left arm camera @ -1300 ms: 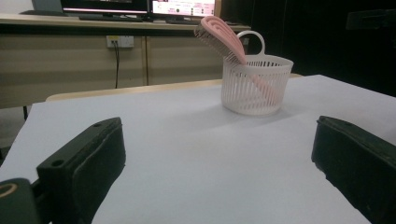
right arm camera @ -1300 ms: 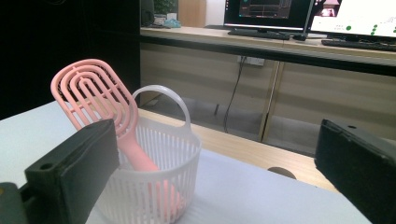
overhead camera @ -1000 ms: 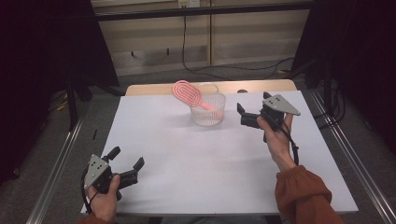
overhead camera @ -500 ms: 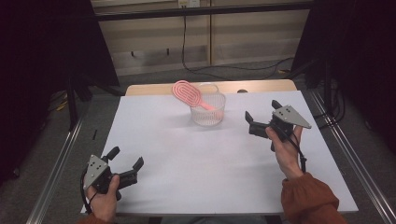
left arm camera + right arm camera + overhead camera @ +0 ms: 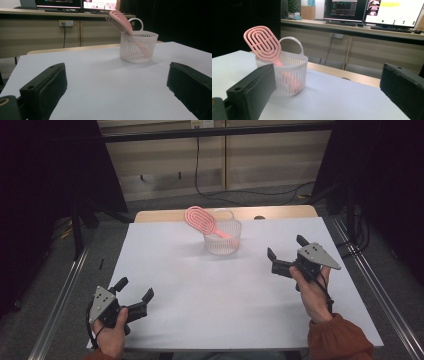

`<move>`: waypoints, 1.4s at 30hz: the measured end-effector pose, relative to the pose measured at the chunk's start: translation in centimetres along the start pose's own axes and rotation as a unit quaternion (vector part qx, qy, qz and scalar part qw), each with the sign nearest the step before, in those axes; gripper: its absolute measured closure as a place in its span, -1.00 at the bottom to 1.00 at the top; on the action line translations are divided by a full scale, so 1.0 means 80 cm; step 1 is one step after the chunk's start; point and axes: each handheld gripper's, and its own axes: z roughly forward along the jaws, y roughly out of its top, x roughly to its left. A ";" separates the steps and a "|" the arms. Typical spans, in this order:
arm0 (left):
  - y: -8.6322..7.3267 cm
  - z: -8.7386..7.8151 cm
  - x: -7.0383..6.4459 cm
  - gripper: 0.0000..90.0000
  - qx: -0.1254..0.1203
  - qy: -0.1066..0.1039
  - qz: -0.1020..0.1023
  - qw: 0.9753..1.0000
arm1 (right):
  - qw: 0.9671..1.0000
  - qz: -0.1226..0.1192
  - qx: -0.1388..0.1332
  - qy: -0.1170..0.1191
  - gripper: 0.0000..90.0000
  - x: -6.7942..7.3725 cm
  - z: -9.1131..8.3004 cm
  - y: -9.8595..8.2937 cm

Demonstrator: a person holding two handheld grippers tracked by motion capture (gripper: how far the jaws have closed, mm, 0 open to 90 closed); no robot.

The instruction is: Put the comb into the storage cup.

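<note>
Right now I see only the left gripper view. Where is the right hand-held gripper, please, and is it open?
Observer: The right hand-held gripper is open, to the right of the white basket and apart from it.
Operator: Does it hold something?
Observer: No, nothing lies between its jaws in the high view.
Operator: And the pink hairbrush?
Observer: In the right gripper view, the pink hairbrush shows the back of its head, made of oval rings.

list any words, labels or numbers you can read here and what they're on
No text can be read.
Monitors on the far desk: coloured windows and lines, too blurred to read.
Pink hairbrush: no lettering.
White basket: no label.
Left gripper and right gripper: no markings legible.
</note>
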 end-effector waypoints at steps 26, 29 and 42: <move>0.000 -0.005 0.002 -0.95 -0.006 0.018 -0.013 1.000 | 0.999 0.013 -0.002 -0.033 -1.00 -0.021 -0.078 -0.025; 0.001 -0.005 0.000 -0.95 -0.006 0.017 -0.012 1.000 | 0.999 0.014 0.002 -0.038 -1.00 -0.025 -0.087 -0.031; 0.001 -0.008 -0.003 -0.95 -0.003 0.018 -0.002 1.000 | 0.998 0.012 0.020 -0.055 -1.00 -0.030 -0.112 -0.053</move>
